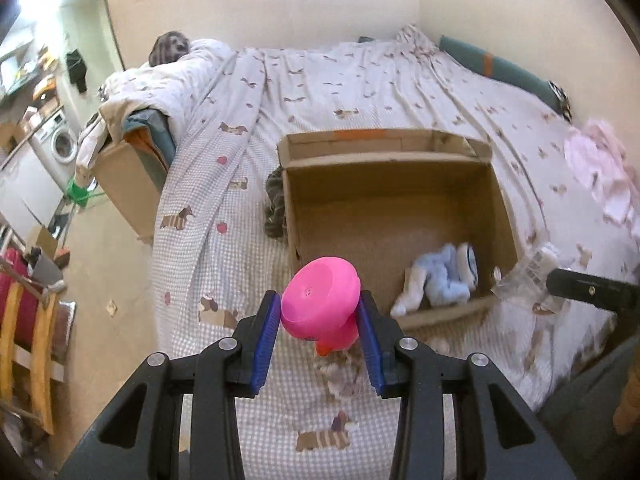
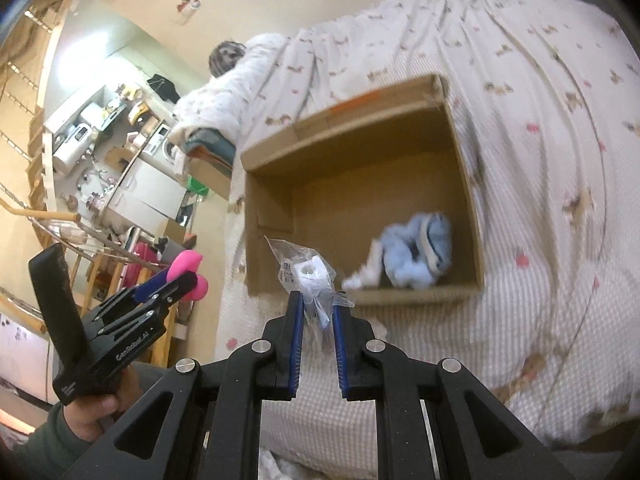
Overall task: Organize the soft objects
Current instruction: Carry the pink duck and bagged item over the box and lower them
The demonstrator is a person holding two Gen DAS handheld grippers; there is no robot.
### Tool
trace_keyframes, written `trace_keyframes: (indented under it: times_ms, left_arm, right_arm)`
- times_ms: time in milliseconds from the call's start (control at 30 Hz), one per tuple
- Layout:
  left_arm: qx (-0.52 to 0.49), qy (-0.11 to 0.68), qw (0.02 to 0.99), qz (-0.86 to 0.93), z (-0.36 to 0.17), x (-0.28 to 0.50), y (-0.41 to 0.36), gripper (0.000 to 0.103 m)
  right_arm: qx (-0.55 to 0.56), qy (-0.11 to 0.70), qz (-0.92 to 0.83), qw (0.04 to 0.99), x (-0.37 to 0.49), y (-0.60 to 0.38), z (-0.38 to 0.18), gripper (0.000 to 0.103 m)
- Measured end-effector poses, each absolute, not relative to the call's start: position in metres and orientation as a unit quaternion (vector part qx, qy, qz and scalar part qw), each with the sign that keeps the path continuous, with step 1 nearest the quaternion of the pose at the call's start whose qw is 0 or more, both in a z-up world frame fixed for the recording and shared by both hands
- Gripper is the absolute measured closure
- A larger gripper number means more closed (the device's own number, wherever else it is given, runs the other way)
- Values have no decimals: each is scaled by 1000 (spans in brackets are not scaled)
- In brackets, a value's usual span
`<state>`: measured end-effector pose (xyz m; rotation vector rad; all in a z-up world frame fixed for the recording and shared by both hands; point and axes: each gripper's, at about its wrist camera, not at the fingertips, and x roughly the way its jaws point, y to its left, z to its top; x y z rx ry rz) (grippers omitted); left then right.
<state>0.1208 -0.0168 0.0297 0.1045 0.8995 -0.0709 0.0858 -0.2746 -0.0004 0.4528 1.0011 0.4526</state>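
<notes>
Left gripper clamped on pink toy, held above bedspread. Right gripper pinching clear plastic packet with white item inside. Ahead of both tongs: open cardboard box, blue plush lying in its near right corner. Grey knit item beside box's left wall.

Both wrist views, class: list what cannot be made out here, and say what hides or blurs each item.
1. Pink toy, left wrist view: its lower part sits behind the blue fingers.
2. Clear packet, right wrist view: label print too small to read.
3. Blue plush in the cardboard box: motion blur hides its shape.
4. Grey striped item: the box wall covers most.
</notes>
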Motion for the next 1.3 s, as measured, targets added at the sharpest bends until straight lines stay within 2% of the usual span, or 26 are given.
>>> trace_keyframes:
  times_ms: [300,700,1000,1300]
  left_arm:
    - [21,438,898,-25,17,156,-13,68]
    - [8,431,902,-12,-6,185,-14,68]
    - [6,448,894,-25,-45,200,-22,68]
    - [-1,447,894,-28,-58,199,-22,67]
  right_arm:
    - [187,447,225,845,114,-264,10,87]
    - [188,436,218,853,141,-255,-17,87]
    - [187,467,221,836,152,-247,-50,87]
    - [170,495,199,829,163,-246,-70,87]
